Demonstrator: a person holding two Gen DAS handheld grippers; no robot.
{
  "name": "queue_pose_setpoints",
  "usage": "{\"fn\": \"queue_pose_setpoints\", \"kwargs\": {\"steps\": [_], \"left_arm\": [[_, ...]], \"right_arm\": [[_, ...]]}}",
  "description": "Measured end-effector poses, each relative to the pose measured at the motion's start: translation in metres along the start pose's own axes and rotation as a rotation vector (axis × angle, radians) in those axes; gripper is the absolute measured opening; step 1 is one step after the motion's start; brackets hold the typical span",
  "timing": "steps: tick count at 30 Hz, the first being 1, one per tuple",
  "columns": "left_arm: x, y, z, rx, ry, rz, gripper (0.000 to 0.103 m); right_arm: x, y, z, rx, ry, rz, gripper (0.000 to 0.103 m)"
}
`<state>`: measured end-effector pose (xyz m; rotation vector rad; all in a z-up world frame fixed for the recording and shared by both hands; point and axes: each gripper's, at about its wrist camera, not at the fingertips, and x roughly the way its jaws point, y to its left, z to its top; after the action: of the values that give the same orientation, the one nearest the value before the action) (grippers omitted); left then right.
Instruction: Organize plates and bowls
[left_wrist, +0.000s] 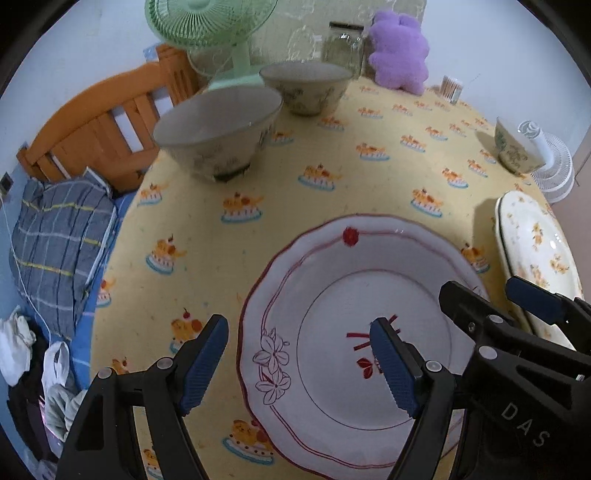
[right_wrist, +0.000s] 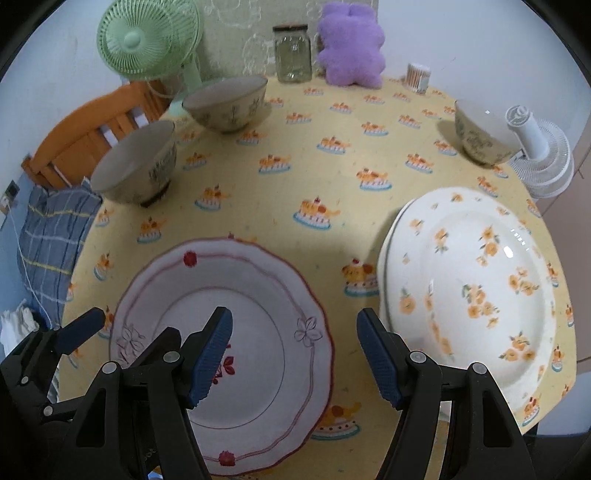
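Observation:
A white plate with a red scalloped rim (left_wrist: 332, 280) (right_wrist: 258, 295) lies on the yellow tablecloth near the front edge. My left gripper (left_wrist: 301, 365) is open, straddling its left rim, one finger over the plate. My right gripper (right_wrist: 293, 360) is open above the plate's right rim; it also shows in the left wrist view (left_wrist: 491, 301). Stacked white plates with orange flowers (right_wrist: 469, 280) (left_wrist: 535, 251) lie to the right. Two large grey bowls (right_wrist: 136, 166) (right_wrist: 227, 101) stand at the back left, and a smaller bowl (right_wrist: 480, 136) stands at the back right.
At the table's back stand a green fan (right_wrist: 147, 40), a glass jar (right_wrist: 293, 53), a purple plush toy (right_wrist: 351, 46) and a cotton-swab holder (right_wrist: 419, 75). A white fan (right_wrist: 543, 158) is off the right edge. An orange wooden bed frame (left_wrist: 99, 125) and bedding lie left.

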<state>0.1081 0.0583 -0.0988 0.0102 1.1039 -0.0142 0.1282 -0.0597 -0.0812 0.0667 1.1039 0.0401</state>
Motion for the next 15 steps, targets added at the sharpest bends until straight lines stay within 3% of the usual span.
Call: {"fn": "queue_pose_setpoints", "kwargs": {"steps": [15], "left_arm": [[0.021,0.001,-0.003,0.001,0.035,-0.020,0.073]], "right_arm": [[0.028,0.003,-0.001,0.010,0.047,-0.017,0.073]]}}
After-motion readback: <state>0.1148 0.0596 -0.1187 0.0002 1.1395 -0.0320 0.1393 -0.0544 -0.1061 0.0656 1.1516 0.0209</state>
